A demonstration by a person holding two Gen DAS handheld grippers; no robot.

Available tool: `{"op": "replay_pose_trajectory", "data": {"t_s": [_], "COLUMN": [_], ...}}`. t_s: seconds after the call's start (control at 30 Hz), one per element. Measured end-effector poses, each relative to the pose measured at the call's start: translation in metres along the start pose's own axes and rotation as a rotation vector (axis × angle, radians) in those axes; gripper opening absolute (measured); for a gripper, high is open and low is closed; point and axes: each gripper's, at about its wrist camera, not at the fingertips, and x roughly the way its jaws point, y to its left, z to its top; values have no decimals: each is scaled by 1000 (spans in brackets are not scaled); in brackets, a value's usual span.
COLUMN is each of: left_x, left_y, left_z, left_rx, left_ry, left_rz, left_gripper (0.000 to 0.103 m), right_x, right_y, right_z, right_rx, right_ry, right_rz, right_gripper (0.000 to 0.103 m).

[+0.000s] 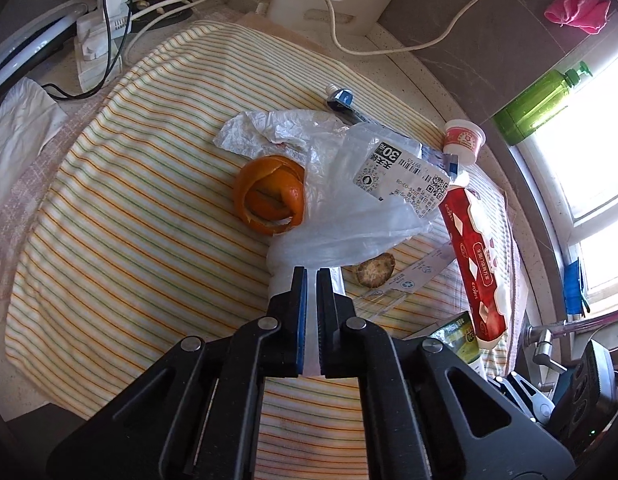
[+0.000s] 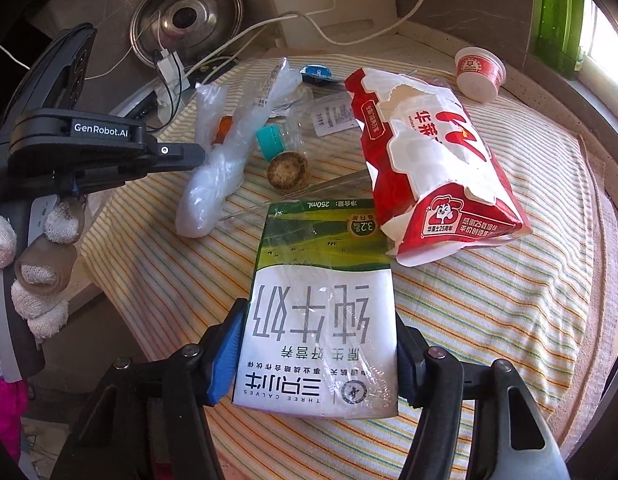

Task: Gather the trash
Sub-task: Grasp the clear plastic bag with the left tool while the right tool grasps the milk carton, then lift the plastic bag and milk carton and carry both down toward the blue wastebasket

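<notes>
Left gripper (image 1: 312,276) clamped on the twisted end of a clear plastic bag (image 1: 349,216); film sits pinched between its near-closed pads, the rest of the bag spreads ahead of the tips over the striped cloth (image 1: 129,216). Orange peel (image 1: 269,200) lies just left of the bag, touching it. A brown round scrap (image 1: 375,272) sits just right of the tips. Red wrapper (image 1: 475,264) farther right, paper cup (image 1: 465,140) beyond it at the cloth's far edge.

Right gripper (image 2: 317,344) grips a green-white milk carton (image 2: 321,312), pads pressing on both its sides, carton pointing away along the fingers. Red wrapper just right of the carton's far end, brown scrap just beyond it. Left gripper and a gloved hand (image 2: 37,264) appear at the left edge of the right view.
</notes>
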Motion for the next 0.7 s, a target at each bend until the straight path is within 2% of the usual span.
{"op": "replay_pose_trajectory", "data": {"t_s": [0.07, 0.1, 0.13, 0.17, 0.2, 0.23, 0.4, 0.47, 0.53, 0.7], "left_x": [-1, 0, 0, 1, 3, 7, 34, 41, 47, 39], "left_y": [-1, 0, -1, -3, -5, -9, -17, -15, -12, -5], "left_z": [-2, -3, -3, -3, -3, -3, 1, 1, 1, 0], "left_rx": [-10, -24, -30, -31, -30, -27, -13, -28, -43, -60], "left_ry": [1, 12, 14, 10, 12, 18, 69, 80, 96, 74], "left_rz": [-6, -19, -27, -21, -6, 2, 72, 62, 63, 31], "left_gripper": [3, 12, 29, 40, 62, 67, 67, 57, 33, 25], "right_x": [-3, -5, -6, -7, -8, -9, -14, -16, -18, -22], "right_y": [-3, -4, -4, -4, -3, -4, -1, -2, -3, -7], "right_z": [-2, -3, -3, -4, -4, -5, -6, -7, -7, -9], "right_rx": [-4, -5, -6, -6, -6, -4, -12, -16, -16, -6], "right_ry": [-4, -5, -9, -13, -14, -16, -22, -27, -31, -35], "right_rz": [13, 18, 21, 24, 27, 31, 39, 40, 40, 39], "right_gripper": [65, 65, 65, 65, 65, 65, 65, 65, 65, 65]}}
